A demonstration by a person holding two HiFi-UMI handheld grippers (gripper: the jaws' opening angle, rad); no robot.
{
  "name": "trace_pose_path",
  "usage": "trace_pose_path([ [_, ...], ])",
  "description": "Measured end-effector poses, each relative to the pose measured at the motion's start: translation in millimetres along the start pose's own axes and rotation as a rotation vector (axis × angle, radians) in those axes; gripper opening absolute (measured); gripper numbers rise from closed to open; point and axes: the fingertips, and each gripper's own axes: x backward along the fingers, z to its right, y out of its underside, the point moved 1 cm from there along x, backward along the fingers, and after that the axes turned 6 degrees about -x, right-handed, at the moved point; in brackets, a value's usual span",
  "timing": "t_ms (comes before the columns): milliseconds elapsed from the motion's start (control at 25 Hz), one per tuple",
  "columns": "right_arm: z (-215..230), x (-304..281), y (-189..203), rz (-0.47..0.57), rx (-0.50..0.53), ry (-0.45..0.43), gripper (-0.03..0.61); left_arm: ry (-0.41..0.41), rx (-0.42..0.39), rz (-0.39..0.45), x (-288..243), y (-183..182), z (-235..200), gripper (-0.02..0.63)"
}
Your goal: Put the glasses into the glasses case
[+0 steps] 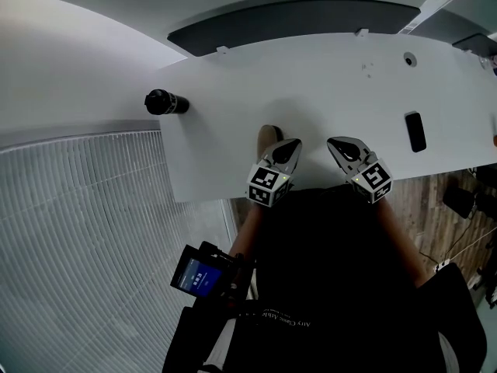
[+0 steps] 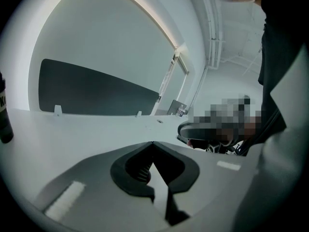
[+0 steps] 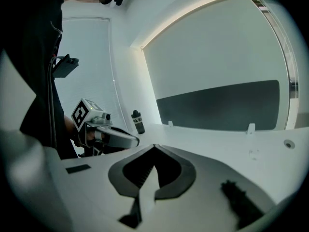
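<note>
Both grippers hover side by side over the near edge of the white table [image 1: 326,84]. My left gripper [image 1: 292,143] is shut, its jaws meeting at a point [image 2: 153,142] with nothing between them. My right gripper [image 1: 336,141] is also shut and empty [image 3: 154,145]. A flat black oblong object [image 1: 415,131] lies on the table to the right of the right gripper. A tan rounded thing [image 1: 269,134] shows just beyond the left gripper, partly hidden by it. I cannot make out any glasses in these views.
A black bottle [image 1: 165,102] lies at the table's left edge; it also shows in the right gripper view [image 3: 138,121]. A dark panel [image 1: 295,22] runs behind the table. A small round hole [image 1: 409,59] sits at the table's far right. Wood floor [image 1: 435,208] lies at the right.
</note>
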Motion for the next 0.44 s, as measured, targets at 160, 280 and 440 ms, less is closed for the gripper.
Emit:
trace_pose_path([
  [160, 0.7, 2.0, 0.8, 0.004, -0.01, -0.006, 0.008, 0.009, 0.002, -0.025, -3.6, 6.0, 8.3, 0.008],
  [280, 0.6, 5.0, -0.2, 0.003, -0.015, -0.012, 0.008, 0.018, -0.011, -0.05, -4.5, 9.6, 14.7, 0.008],
  [440, 1.5, 5.9, 0.4, 0.003, -0.023, -0.011, 0.008, 0.028, 0.0, -0.074, -6.9, 18.8, 17.4, 0.008],
])
